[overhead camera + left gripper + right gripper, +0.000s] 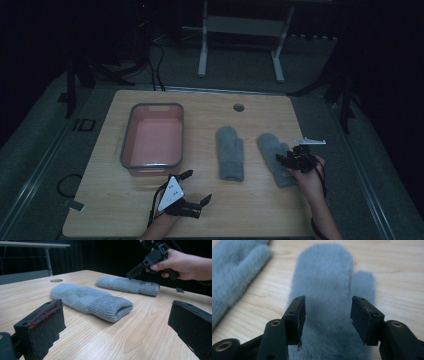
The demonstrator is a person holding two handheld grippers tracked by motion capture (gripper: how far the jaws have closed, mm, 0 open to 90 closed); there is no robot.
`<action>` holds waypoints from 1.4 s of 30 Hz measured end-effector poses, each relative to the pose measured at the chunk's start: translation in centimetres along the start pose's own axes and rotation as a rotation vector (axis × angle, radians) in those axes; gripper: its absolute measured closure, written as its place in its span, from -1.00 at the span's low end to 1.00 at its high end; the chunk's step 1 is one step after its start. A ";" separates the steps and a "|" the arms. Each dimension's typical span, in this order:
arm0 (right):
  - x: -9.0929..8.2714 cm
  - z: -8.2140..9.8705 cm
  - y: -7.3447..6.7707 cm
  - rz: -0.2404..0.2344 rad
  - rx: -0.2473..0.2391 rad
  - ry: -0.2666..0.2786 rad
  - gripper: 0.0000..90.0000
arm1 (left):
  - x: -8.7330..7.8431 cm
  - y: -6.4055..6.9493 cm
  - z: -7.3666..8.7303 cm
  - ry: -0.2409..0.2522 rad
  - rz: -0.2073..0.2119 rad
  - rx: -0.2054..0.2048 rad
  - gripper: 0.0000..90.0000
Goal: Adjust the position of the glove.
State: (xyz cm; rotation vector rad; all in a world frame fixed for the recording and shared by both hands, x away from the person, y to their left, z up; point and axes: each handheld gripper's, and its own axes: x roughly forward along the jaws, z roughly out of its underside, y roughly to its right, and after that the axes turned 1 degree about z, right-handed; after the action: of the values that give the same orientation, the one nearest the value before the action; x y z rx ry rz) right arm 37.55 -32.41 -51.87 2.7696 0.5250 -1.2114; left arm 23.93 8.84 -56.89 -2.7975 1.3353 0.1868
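Two grey mittens lie flat on the wooden worktop (250,210), side by side with their cuffs toward the person, and a pink bin (131,150) with a grey rim sits at centre left of the high view, likely where they are meant to end up. The right gripper (283,159) hangs over the right mitten (272,155) at right of centre in that view; its own camera shows the jaws parted, one on each side of the mitten's body (324,290) with the thumb (363,285) off to the right, so I would say it is lined up to pinch the fleece just above the cuff, with nothing gripped yet. The left mitten (230,152) lies just beside the first, apart from it, untouched. The left gripper (196,187) rests low at the bottom centre of the high view, jaws spread wide and empty, aimed toward the near mitten's ribbed cuff (110,306), probably waiting its turn.
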 end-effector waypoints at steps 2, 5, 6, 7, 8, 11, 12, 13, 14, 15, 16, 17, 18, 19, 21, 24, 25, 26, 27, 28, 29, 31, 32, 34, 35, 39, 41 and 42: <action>0.5 0.6 0.0 0.002 -0.016 -0.016 0.01 | 0.0 0.0 0.0 -0.001 -0.001 0.001 -0.98; 1.2 1.5 -0.3 0.022 -0.058 -0.034 0.07 | 0.0 0.0 0.0 0.000 0.000 0.001 -0.98; 1.3 1.7 -0.4 0.027 -0.059 -0.029 0.21 | 0.0 0.0 0.0 0.000 -0.001 0.002 -0.98; 1.3 1.9 -0.5 0.025 -0.051 -0.019 0.39 | 0.0 0.0 0.0 -0.001 -0.001 0.002 -0.98; 1.4 2.3 -0.6 0.031 -0.034 -0.002 0.46 | 0.0 0.0 0.0 -0.001 -0.002 0.003 -0.98; 1.4 2.6 -1.5 0.073 -0.016 0.018 0.68 | 0.0 0.0 0.0 0.000 -0.002 0.003 -0.98; 1.3 2.6 -1.8 0.085 -0.001 0.022 0.74 | 0.0 0.0 0.0 0.000 -0.002 0.004 -0.98; 1.3 2.6 -2.0 0.084 0.034 0.027 0.78 | 0.0 0.0 0.0 0.001 -0.003 0.003 -0.98; 1.3 2.5 -2.1 0.080 0.052 0.033 0.79 | 0.0 0.1 0.0 0.001 -0.003 0.004 -0.98; 1.3 2.5 -2.2 0.080 0.077 0.037 0.81 | 0.0 0.1 0.0 0.000 -0.003 0.004 -0.98; 1.3 2.4 -2.3 0.078 0.090 0.039 0.82 | 0.0 0.0 0.0 0.000 -0.003 0.003 -0.98; 1.2 2.2 -2.5 0.079 0.096 0.046 0.83 | 0.0 0.0 0.0 0.000 -0.003 0.001 -0.98; 1.0 2.0 -2.8 0.090 0.091 0.057 0.84 | 0.0 0.0 0.0 -0.001 -0.002 0.001 -0.98; 0.8 1.6 -3.1 0.098 0.099 0.070 0.84 | 0.0 0.0 0.0 -0.001 -0.002 0.002 -0.98; 0.4 0.8 -3.6 0.105 0.115 0.100 0.85 | 0.0 0.0 0.0 -0.001 -0.001 0.002 -0.98; -0.1 -0.4 -4.0 0.102 0.143 0.126 0.86 | 0.0 0.0 0.0 -0.001 -0.002 0.003 -0.98; -0.2 -0.8 -4.2 0.098 0.153 0.133 0.86 | 0.0 0.0 0.0 -0.001 -0.002 0.003 -0.98; -0.4 -1.2 -4.5 0.096 0.159 0.140 0.86 | 0.0 0.0 0.0 -0.001 -0.001 0.003 -0.98; -0.5 -1.6 -4.8 0.098 0.164 0.147 0.86 | 0.0 0.0 0.0 -0.001 -0.001 0.003 -0.98; -0.7 -2.0 -5.2 0.098 0.175 0.152 0.86 | 0.0 0.0 0.0 -0.001 -0.002 0.003 -0.98; -0.9 -2.4 -5.5 0.099 0.178 0.162 0.86 | 0.0 0.0 0.0 -0.001 -0.001 0.003 -0.98; -1.2 -3.1 -6.2 0.089 0.199 0.176 0.86 | 0.0 0.0 0.0 -0.001 -0.001 0.004 -0.98; -1.4 -3.4 -6.7 0.085 0.208 0.189 0.86 | 0.0 0.0 0.0 -0.001 -0.001 0.004 -0.98; -1.6 -3.9 -7.5 0.070 0.231 0.207 0.86 | 0.0 0.0 0.0 -0.001 -0.001 0.005 -0.98; -1.5 -4.0 -8.0 0.062 0.241 0.213 0.86 | 0.0 0.0 0.0 -0.001 -0.001 0.004 -0.98; -0.8 -4.4 -10.0 0.035 0.267 0.201 0.87 | 0.0 0.0 0.0 -0.001 0.000 0.003 -0.98; -0.4 -4.5 -10.9 0.016 0.275 0.193 0.87 | 0.0 0.0 0.0 0.000 0.000 0.004 -0.98; -0.2 -4.5 -11.4 0.008 0.278 0.192 0.87 | 0.0 0.0 0.0 0.000 0.001 0.004 -0.98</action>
State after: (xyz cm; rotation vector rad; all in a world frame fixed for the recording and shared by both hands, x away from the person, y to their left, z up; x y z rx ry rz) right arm 36.73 -20.91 -47.89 3.1403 0.3832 -1.0985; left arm 23.91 8.83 -56.90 -2.7934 1.3361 0.1838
